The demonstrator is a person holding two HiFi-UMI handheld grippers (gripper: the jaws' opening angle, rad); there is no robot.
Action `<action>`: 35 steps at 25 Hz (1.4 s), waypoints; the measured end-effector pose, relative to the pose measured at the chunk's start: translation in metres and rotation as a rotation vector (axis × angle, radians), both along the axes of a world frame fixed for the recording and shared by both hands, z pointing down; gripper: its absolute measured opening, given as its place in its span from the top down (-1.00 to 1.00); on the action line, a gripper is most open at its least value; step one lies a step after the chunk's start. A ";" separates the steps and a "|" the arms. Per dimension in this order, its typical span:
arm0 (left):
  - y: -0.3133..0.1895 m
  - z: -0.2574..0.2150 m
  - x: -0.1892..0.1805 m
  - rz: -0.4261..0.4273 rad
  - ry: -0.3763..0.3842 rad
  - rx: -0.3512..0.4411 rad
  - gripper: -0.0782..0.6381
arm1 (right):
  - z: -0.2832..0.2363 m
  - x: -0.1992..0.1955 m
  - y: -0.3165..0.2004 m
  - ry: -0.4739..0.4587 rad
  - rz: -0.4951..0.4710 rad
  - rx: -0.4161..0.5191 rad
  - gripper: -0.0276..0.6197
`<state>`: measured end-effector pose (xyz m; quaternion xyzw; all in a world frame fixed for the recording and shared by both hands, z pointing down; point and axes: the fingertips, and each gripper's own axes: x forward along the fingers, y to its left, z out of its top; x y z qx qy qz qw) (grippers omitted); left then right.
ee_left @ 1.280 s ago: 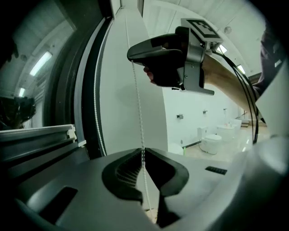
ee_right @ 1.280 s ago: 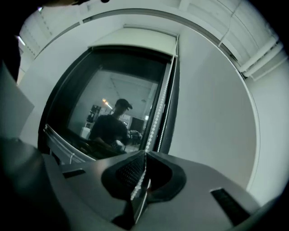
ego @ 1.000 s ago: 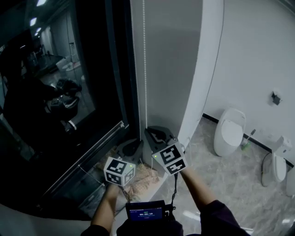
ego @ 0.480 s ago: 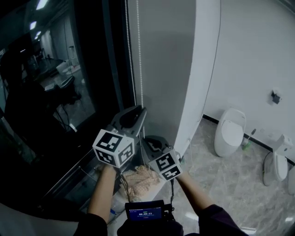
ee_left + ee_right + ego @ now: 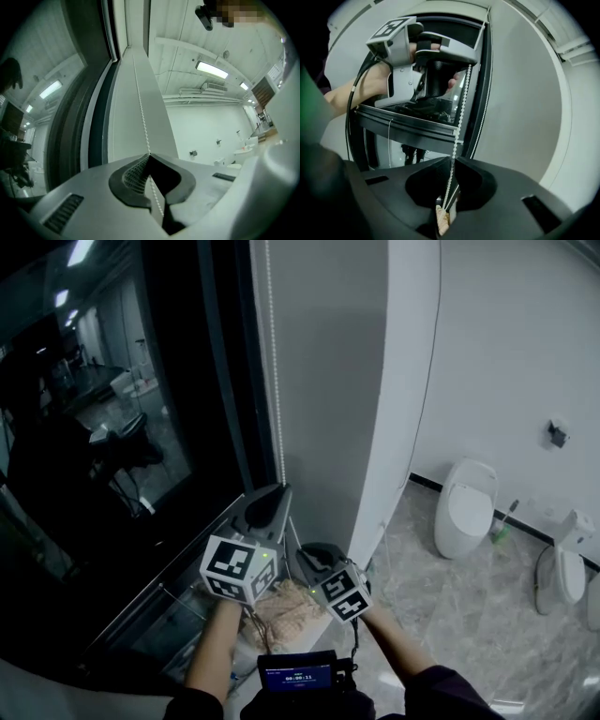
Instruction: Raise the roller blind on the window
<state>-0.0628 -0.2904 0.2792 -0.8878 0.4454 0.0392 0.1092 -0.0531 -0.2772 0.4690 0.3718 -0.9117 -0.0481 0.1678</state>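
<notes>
A white bead chain (image 5: 275, 371) hangs straight down along the dark window frame (image 5: 225, 381), beside the grey pillar (image 5: 328, 381). My left gripper (image 5: 278, 495) is shut on the bead chain, which runs down from above into its closed jaws (image 5: 150, 157). Just below it, my right gripper (image 5: 315, 557) is shut on the same chain (image 5: 459, 122), which comes down from the left gripper (image 5: 468, 62) and enters the jaws (image 5: 452, 163). The blind's fabric is not visible in the head view.
Dark window glass (image 5: 103, 427) fills the left. A beige heap of netting (image 5: 286, 610) lies on the sill below the grippers. Two white toilets (image 5: 466, 507) (image 5: 560, 573) stand on the marble floor at right. A small screen (image 5: 297, 674) sits at my chest.
My left gripper rose from beside the right one up to the chain, then came down a little with it. The right gripper shifted slightly lower and stays on the chain.
</notes>
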 end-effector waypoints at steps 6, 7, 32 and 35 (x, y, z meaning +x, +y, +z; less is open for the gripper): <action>-0.023 0.076 -0.007 -0.031 -0.067 -0.141 0.76 | -0.042 0.031 -0.004 -0.148 0.050 0.039 0.87; -0.027 0.095 -0.007 -0.035 -0.077 -0.178 0.76 | -0.053 0.035 -0.004 -0.173 0.054 0.052 0.87; 0.017 0.032 -0.019 -0.074 -0.012 -0.018 0.75 | -0.160 0.031 0.002 -0.377 0.046 0.267 0.88; 0.020 0.024 -0.021 -0.086 -0.006 -0.006 0.75 | -0.171 0.022 0.006 -0.377 0.030 0.283 0.89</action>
